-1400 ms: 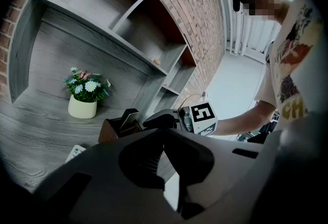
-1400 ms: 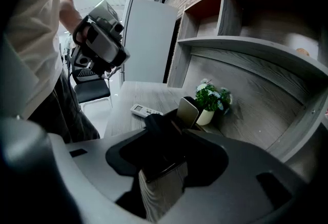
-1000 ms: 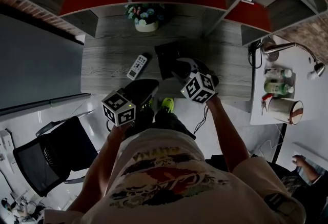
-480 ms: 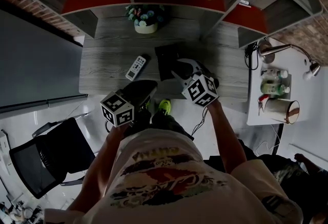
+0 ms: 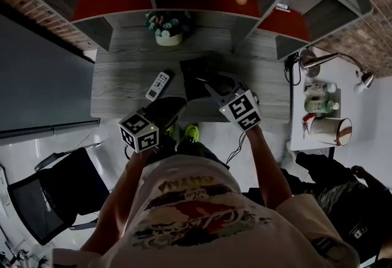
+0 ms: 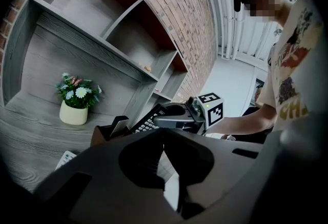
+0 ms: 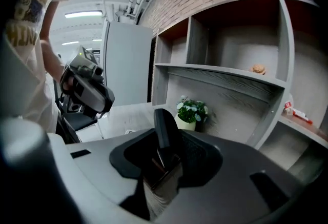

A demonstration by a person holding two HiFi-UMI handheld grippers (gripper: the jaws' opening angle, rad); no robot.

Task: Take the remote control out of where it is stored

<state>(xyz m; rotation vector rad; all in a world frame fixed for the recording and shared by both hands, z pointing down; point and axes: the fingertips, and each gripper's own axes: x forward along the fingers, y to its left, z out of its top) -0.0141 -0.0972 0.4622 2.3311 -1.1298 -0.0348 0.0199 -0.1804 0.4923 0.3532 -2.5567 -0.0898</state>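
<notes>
A black remote control with rows of keys is clamped in my right gripper, whose jaws have just been closing on it. The remote hangs just above a dark brown holder on the grey desk. In the right gripper view the black remote stands upright between the pads of the right gripper. My left gripper hovers at the desk's near edge with its fingers together and nothing in them; the head view shows the left gripper left of the holder.
A white remote lies flat on the desk left of the holder. A flower pot stands at the back under shelves with red back panels. An office chair is at lower left, a side table with lamp and bottles at right.
The right gripper has risen and rolled with the black remote in it, lifting it off the holder. The left gripper has stayed where it was.
</notes>
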